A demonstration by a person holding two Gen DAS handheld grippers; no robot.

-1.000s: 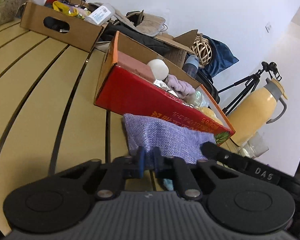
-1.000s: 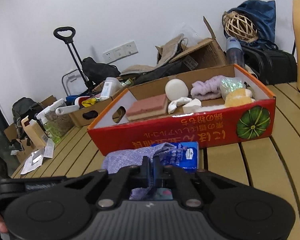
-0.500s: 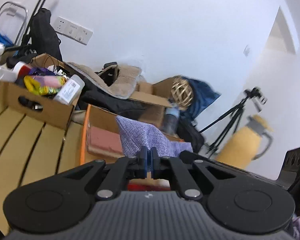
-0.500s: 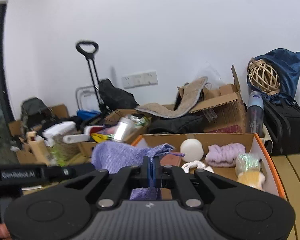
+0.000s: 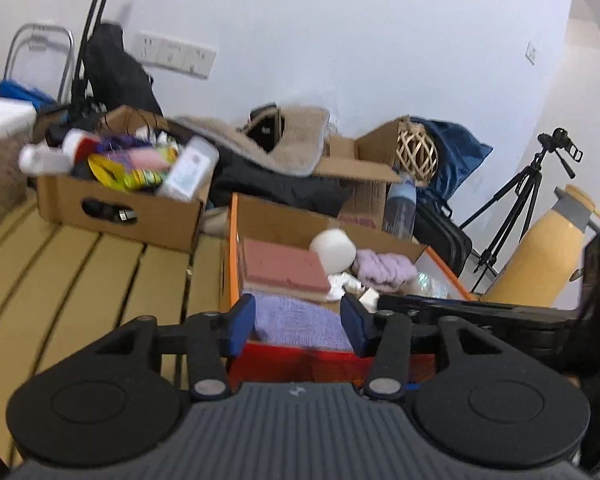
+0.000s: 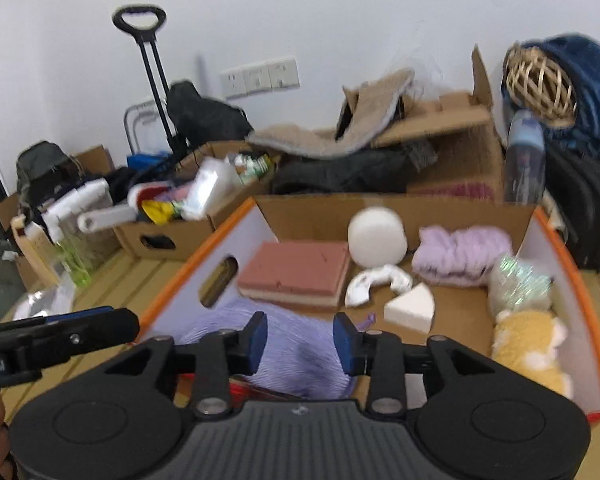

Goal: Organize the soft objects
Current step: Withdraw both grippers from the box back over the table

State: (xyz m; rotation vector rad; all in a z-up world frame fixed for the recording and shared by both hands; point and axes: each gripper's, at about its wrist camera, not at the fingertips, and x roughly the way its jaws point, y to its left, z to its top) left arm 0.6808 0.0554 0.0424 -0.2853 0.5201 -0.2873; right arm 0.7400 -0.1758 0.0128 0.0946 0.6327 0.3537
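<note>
both grippers, left gripper [image 5: 298, 324] and right gripper [image 6: 300, 338], have opened wide and released the purple cloth [image 6: 288, 344], now lying in the red box [image 6: 572, 276] near corner, just ahead of both.

A plain white wall [image 5: 340, 40] filled the background, with a white socket strip [image 6: 260, 76] mounted at 11 o'clock in the right wrist view. A slatted wooden table [image 5: 80, 272] occupied the foreground. A camera tripod [image 5: 516, 200] stood at 3 o'clock beside a yellow jug [image 5: 540, 256]. Lighting was even.
</note>
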